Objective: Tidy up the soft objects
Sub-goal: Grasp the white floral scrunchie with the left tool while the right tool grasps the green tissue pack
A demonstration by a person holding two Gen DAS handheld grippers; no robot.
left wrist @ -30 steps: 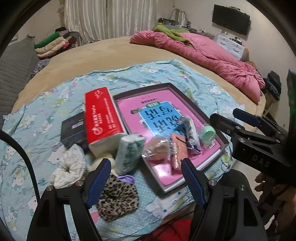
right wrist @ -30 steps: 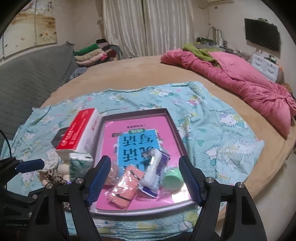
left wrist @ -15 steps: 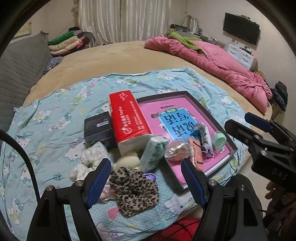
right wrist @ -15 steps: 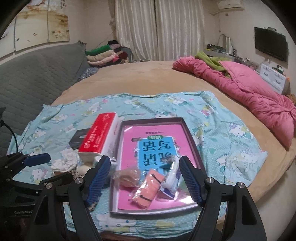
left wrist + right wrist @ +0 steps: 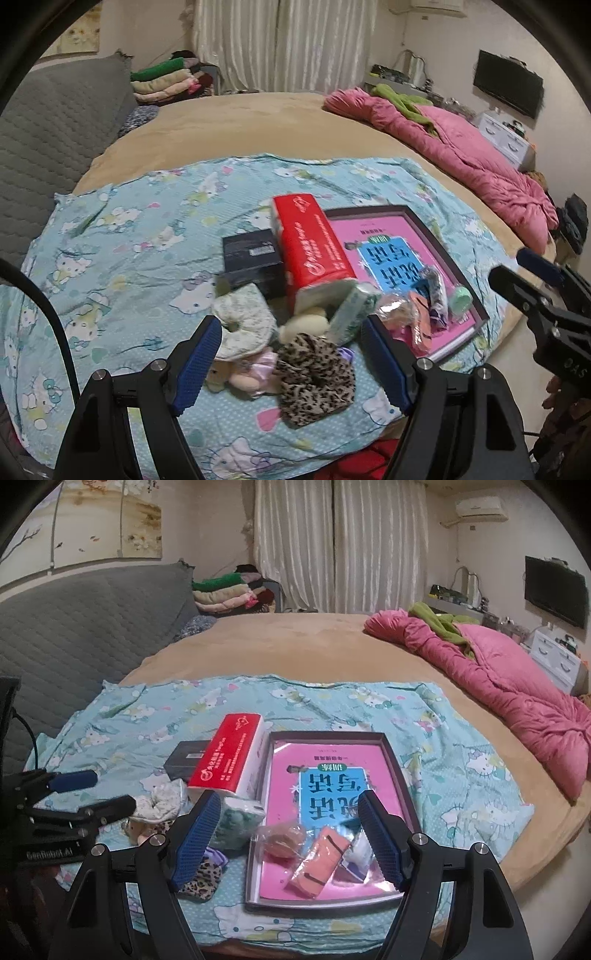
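A pile of soft things lies on the Hello Kitty sheet [image 5: 122, 236]: a leopard scrunchie [image 5: 314, 373], a white floral scrunchie [image 5: 245, 319], a cream puff [image 5: 304, 325] and a small pink plush [image 5: 247, 374]. My left gripper [image 5: 293, 363] is open just above and in front of them. A red tissue pack [image 5: 308, 242] and a green tissue packet [image 5: 352, 308] lie beside a dark tray [image 5: 393, 764] with a pink book and small packets [image 5: 319, 860]. My right gripper [image 5: 290, 836] is open over the tray's near end.
A black box [image 5: 253, 256] lies left of the red pack. A pink quilt [image 5: 517, 686] lies far right on the tan bed. A grey headboard [image 5: 74, 627] and folded clothes [image 5: 225, 592] are at the back left. The bed edge is just below both grippers.
Both grippers have pulled back and tilted up, so the pile and tray sit farther away. The left view has swung left, centring the scrunchies. Nothing was grasped.
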